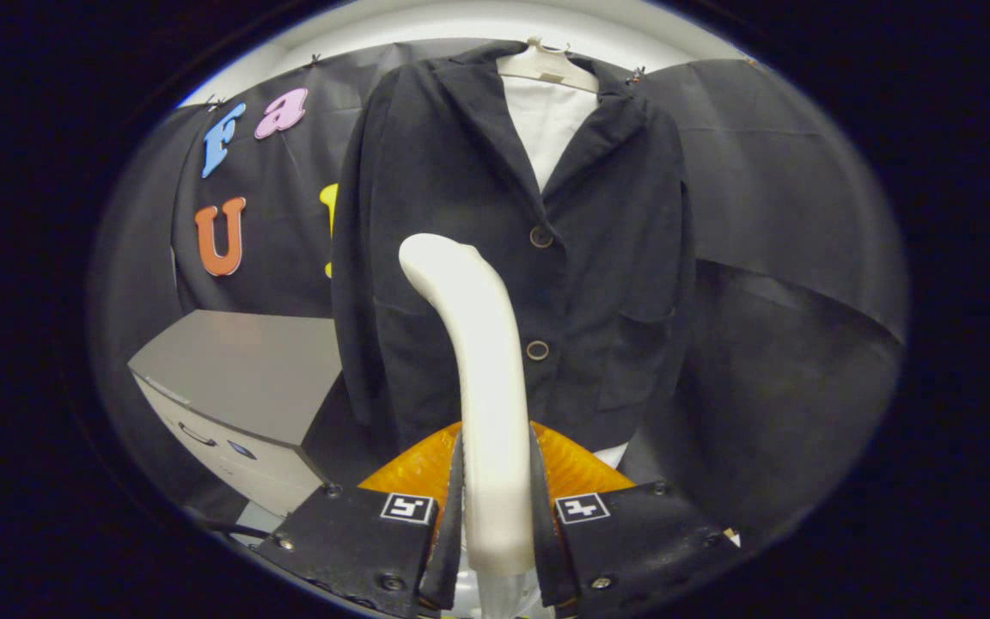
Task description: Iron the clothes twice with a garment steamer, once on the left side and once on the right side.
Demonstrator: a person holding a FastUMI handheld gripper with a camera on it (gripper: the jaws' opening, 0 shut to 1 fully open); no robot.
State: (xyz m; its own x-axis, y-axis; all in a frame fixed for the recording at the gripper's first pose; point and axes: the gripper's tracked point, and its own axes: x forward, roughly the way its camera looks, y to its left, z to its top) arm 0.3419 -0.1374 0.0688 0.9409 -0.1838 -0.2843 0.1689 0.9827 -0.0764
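Note:
A dark jacket (469, 215) with two round buttons hangs on a pale hanger (546, 67) over a white shirt (551, 125), straight ahead against the black cloth wall. My gripper (495, 507) is shut on the white garment steamer (482, 361), both fingers pressing its handle from left and right. The steamer rises from between the fingers and curves forward, its head in front of the jacket's left half, left of the buttons. Whether the head touches the fabric I cannot tell.
A grey-topped white cabinet (237, 378) with drawers stands low to the left of the jacket. Black cloth (770, 258) hangs behind and to the right. A dark cable (220, 524) runs near the cabinet's foot.

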